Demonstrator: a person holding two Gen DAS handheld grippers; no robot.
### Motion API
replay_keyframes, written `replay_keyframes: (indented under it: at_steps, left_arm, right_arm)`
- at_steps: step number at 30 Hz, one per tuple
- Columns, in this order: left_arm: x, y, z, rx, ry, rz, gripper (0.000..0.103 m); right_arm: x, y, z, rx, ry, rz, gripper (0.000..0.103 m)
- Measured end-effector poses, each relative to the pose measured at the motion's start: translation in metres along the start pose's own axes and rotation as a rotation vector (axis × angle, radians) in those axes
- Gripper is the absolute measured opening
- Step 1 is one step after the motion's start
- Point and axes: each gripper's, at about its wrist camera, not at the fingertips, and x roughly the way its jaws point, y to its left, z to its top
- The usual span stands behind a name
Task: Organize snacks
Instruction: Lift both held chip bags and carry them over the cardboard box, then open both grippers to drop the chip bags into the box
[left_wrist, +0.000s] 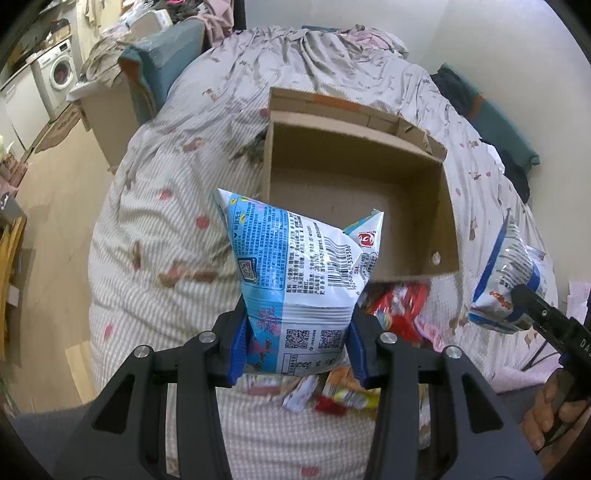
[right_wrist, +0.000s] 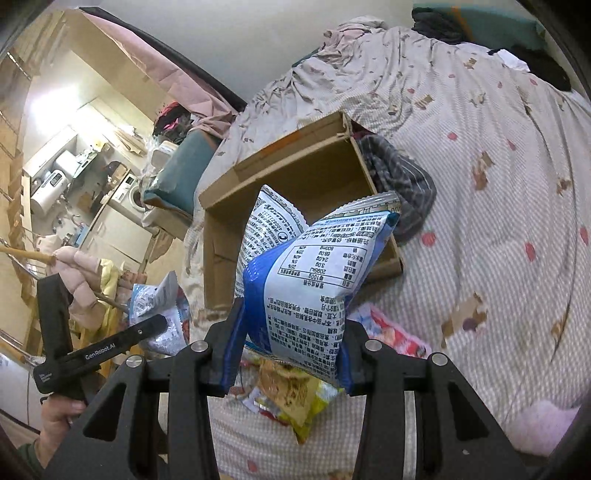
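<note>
Each claw pinches a puffed snack by its lower end, the left gripper (left_wrist: 297, 341) a light-blue bag (left_wrist: 295, 273), the right gripper (right_wrist: 288, 354) a dark-blue bag (right_wrist: 306, 291), both lifted clear of the loose snack pile (left_wrist: 354, 391) beneath them, likely so each can drop into the open cardboard box (left_wrist: 448, 206) just ahead.

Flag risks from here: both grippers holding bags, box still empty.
1. The left gripper and right gripper each pinch a puffy snack bag near one end only: the light blue bag and the dark blue bag could slip or twist.
2. Both head for one cardboard box; the grippers may collide above it.
3. The box sits on a soft quilt, so a nudge could shift it.
</note>
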Motion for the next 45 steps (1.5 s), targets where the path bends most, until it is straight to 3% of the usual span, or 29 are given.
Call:
replay_keyframes:
  at_steps: [16,28,35,45]
  left_arm:
    - [0.050,-0.037,0.059,0.058,-0.063,0.027,0.040]
    - [0.098,-0.039,0.053,0.079,-0.047,0.038,0.040]
    - [0.106,-0.043,0.047,0.115,-0.065,0.058,0.041]
    - [0.108,-0.043,0.046,0.124,-0.069,0.070,0.042]
  right_arm:
    - [0.065,-0.002,0.061,0.001,0.000,0.002,0.043]
    - [0.106,-0.027,0.050,-0.004,0.059,-0.049,0.043]
    - [0.125,-0.029,0.042,-0.019,0.117,-0.075,0.044]
    - [0.129,-0.027,0.042,-0.038,0.114,-0.075,0.044]
